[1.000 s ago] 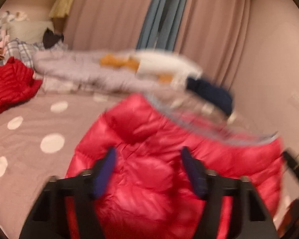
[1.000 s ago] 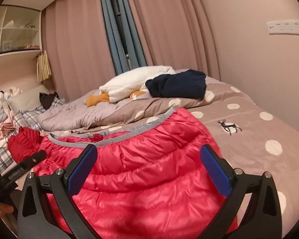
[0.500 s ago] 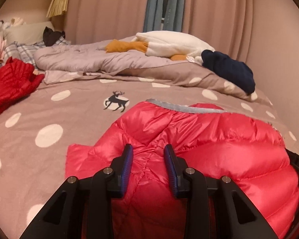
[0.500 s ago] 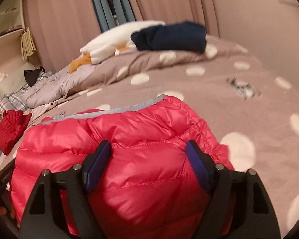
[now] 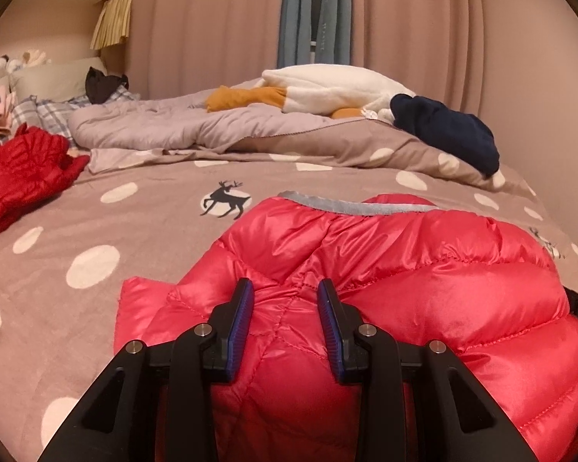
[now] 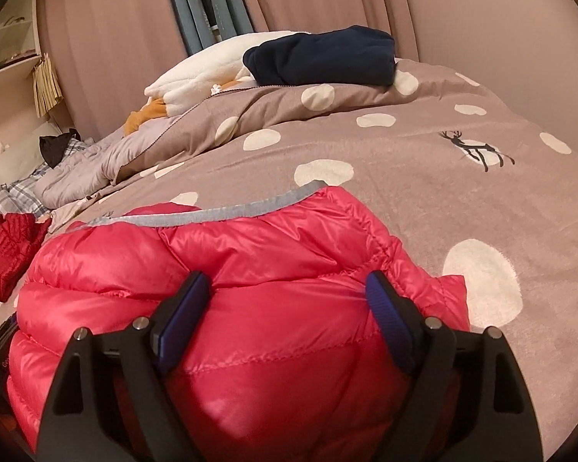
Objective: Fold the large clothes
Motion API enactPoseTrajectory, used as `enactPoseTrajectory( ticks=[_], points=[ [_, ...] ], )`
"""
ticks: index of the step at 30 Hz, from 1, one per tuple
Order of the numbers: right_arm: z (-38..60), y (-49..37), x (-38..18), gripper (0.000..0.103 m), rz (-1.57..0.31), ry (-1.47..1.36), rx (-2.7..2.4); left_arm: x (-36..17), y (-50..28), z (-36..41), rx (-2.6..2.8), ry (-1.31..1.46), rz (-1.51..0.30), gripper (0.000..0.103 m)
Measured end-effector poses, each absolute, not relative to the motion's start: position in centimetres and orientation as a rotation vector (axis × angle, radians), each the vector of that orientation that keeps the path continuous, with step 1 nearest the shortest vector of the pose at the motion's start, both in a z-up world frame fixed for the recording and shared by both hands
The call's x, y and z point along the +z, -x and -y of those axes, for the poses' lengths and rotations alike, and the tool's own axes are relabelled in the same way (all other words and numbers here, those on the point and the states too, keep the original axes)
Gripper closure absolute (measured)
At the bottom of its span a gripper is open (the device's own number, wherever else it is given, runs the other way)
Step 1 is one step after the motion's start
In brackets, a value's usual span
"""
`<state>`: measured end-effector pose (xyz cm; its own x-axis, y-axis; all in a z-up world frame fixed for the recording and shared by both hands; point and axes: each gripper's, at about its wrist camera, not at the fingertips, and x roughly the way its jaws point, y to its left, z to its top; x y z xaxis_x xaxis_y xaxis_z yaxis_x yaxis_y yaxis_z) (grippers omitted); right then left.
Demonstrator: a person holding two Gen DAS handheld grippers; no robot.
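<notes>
A bright red puffer jacket (image 5: pixel 424 269) with a grey-trimmed edge lies bunched on the polka-dot bedspread (image 5: pixel 96 238). My left gripper (image 5: pixel 285 296) is narrowed onto a fold at the jacket's near left side, its blue pads pressing the fabric. The jacket also fills the right wrist view (image 6: pixel 258 269). My right gripper (image 6: pixel 289 288) sits over its near right side, jaws half closed, the puffy fabric bulging between the pads (image 6: pixel 385 308).
A second, darker red jacket (image 5: pixel 19 177) lies at the bed's left. A navy garment (image 5: pixel 447 131), a white and orange plush (image 5: pixel 327 88) and a rumpled grey duvet (image 5: pixel 165 127) lie at the back. Curtains and wall are behind.
Both grippers dropped onto the jacket and narrowed. The left went from wide open to pinching a fold; the right closed partway around the fabric.
</notes>
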<state>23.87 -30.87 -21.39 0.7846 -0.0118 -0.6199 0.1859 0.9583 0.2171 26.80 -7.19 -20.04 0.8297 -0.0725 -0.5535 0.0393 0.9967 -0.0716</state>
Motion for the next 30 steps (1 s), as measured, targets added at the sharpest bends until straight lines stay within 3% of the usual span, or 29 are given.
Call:
enactPoseTrajectory(
  ticks=[16, 23, 30],
  points=[
    [30.0, -24.2, -21.4, 0.023, -0.68, -0.189, -0.16, -20.0, -26.7, 7.1, -0.058, 0.055, -0.585, 0.069],
    [29.0, -24.8, -21.9, 0.036, -0.705, -0.114, -0.173, -20.0, -26.7, 7.1, -0.051, 0.047, -0.58, 0.069],
    [29.2, -24.9, -22.1, 0.033, -0.712, -0.124, -0.171, -19.7, -26.1, 7.2, -0.006, 0.038, -0.57, 0.063]
  ],
)
